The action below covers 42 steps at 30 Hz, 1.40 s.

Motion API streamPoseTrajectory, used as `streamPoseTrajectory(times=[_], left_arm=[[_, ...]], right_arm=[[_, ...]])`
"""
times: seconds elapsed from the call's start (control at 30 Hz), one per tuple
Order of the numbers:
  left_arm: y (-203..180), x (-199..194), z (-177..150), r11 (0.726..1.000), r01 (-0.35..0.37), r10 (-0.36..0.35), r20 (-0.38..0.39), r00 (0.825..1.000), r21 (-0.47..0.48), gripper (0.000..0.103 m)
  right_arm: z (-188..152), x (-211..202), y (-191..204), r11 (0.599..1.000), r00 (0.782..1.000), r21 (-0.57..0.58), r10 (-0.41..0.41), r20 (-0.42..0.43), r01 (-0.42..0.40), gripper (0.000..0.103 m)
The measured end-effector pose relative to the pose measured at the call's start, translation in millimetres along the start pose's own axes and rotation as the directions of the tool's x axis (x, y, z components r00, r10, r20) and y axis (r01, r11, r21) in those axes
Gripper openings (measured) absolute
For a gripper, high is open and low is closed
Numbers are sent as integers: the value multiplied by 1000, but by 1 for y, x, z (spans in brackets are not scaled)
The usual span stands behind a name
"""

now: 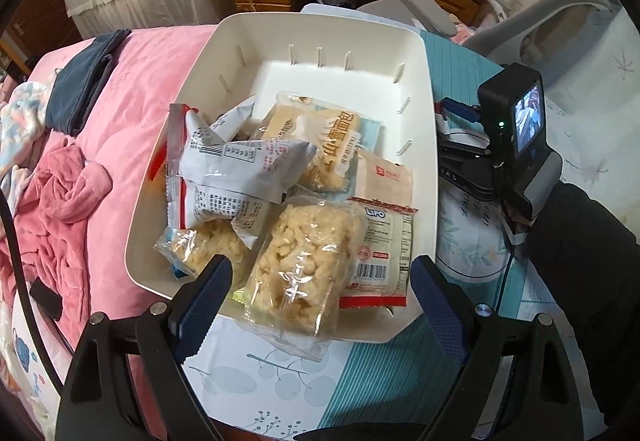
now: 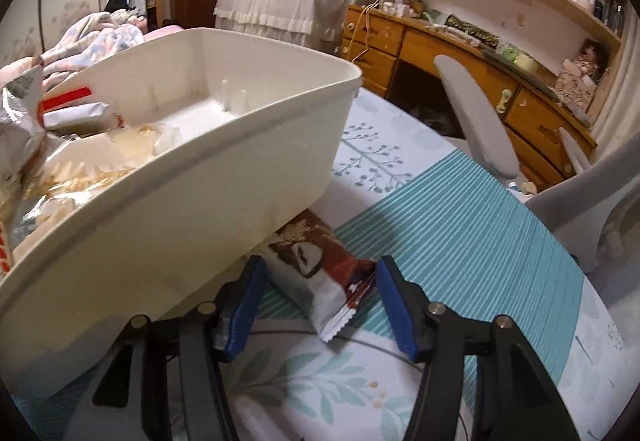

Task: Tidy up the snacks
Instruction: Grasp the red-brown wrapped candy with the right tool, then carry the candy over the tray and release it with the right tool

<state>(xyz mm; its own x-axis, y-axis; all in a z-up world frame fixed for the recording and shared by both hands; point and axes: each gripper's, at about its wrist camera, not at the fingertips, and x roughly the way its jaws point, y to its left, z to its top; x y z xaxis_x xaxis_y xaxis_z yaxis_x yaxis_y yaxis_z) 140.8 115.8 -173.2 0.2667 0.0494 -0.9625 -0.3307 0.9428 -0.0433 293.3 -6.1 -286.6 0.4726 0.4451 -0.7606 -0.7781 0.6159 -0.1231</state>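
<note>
- The right tongs (image 2: 318,301) stand apart around a brown-and-white snack packet (image 2: 320,273) that lies on the counter (image 2: 460,241), its far end tucked under the near side wall of the white bin (image 2: 180,201). The pads are not yet pressing on it.
- Risk: with that end wedged under the bin, a pull could drag or tip the bin, or the slick wrapper could slip free of the pads.
- Risk: a clear puffed-rice pack (image 1: 304,273) overhangs the bin's near rim and could slide out if the bin is jolted.
- The left tongs (image 1: 320,289) hang wide apart and empty above that near rim.
- Only the left view shows the bin's contents and the overhang; only the right view shows the trapped packet.
</note>
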Motion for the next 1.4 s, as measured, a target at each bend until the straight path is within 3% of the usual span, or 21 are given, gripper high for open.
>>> streamPoseTrajectory(times=[0.33,0.73,1.07,1.4], left_arm=[[5,-7,1,999,6,-6,5,1000,-31,90],[16,-43,-4,998,20,-16,66,998,-66,90],[14,-77,-11,998,60,-54,156,986,-34,90],[26,-98,-9,999,54,-53,240,969,3,90]], right_arm=[[3,8,-4,997,999,71,23,-33,-20,41],[2,-1,-3,988,991,155,22,-132,-1,36],[-8,-58,-12,955,981,271,-77,-178,124,35],[12,-129,10,903,980,385,-153,-124,189,35]])
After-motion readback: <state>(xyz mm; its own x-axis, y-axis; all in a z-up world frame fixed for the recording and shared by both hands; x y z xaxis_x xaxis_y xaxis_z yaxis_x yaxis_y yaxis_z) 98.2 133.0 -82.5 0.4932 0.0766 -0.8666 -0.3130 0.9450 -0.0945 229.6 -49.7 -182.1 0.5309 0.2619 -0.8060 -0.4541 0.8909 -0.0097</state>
